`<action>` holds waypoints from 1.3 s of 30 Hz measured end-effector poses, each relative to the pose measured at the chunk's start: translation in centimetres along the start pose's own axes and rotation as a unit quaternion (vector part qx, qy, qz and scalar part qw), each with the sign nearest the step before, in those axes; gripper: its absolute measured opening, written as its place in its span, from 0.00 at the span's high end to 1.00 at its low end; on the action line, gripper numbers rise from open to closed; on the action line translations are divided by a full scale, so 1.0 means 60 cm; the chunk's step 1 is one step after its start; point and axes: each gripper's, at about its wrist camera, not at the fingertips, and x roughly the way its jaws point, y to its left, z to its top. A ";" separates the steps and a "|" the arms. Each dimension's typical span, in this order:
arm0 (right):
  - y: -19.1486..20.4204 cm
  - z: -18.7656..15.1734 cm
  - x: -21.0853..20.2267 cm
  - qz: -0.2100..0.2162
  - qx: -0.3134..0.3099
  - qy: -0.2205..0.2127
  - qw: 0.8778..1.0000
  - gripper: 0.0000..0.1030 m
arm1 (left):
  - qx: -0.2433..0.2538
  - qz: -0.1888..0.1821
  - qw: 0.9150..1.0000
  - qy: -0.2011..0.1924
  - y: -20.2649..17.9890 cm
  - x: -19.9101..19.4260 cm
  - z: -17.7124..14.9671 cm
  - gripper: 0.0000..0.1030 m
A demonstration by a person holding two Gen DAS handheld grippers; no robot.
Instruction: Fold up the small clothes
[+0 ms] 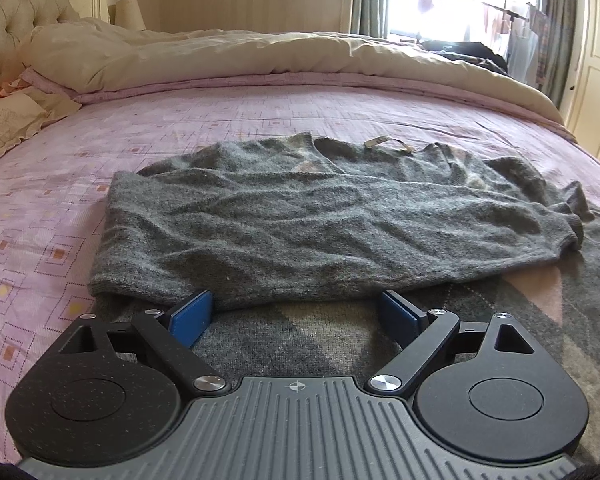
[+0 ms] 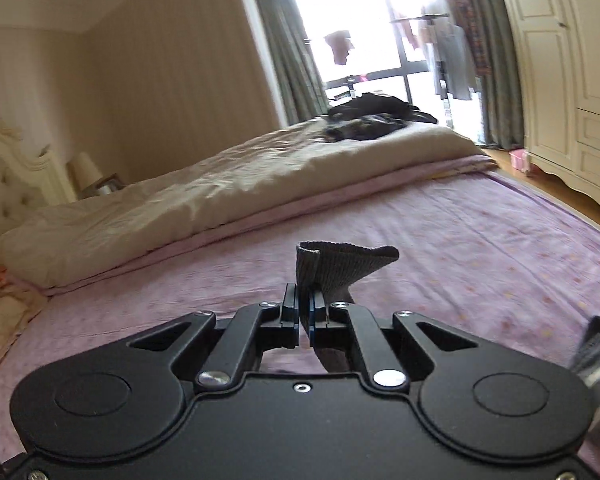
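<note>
Your left gripper (image 1: pixel 296 316) sits spread wide at the near edge of the grey sweater (image 1: pixel 300 220), which lies part-folded on the pink bedspread (image 1: pixel 260 112), likely ready to steady it. Your right gripper (image 2: pixel 304 312) pinches a ribbed cuff (image 2: pixel 340 268) raised above the bed (only the right view shows it), probably mid-fold.

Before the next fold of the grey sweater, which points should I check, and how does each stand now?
1. Right gripper grips fabric: ok, shut on a ribbed cuff.
2. Left gripper free: ok, fingers open at the sweater edge.
3. One sleeve already folded across the body: ok.
4. Sweater lies flat: not ok, it is wrinkled.
5. Bed around the sweater is clear: ok in the left view.
6. Cuff belongs to this sweater: cannot tell.
</note>
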 end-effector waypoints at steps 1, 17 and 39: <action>0.032 0.001 0.004 0.020 -0.008 0.000 1.000 0.90 | 0.001 -0.006 1.000 0.008 0.002 -0.002 0.003 0.13; 0.353 -0.281 0.174 0.171 -0.104 0.143 0.969 0.88 | -0.121 -0.137 0.982 0.037 0.123 -0.083 0.036 0.14; 0.287 -0.448 0.051 0.069 -0.218 0.076 0.971 0.37 | -0.079 -0.173 0.979 0.074 0.017 -0.002 0.048 0.14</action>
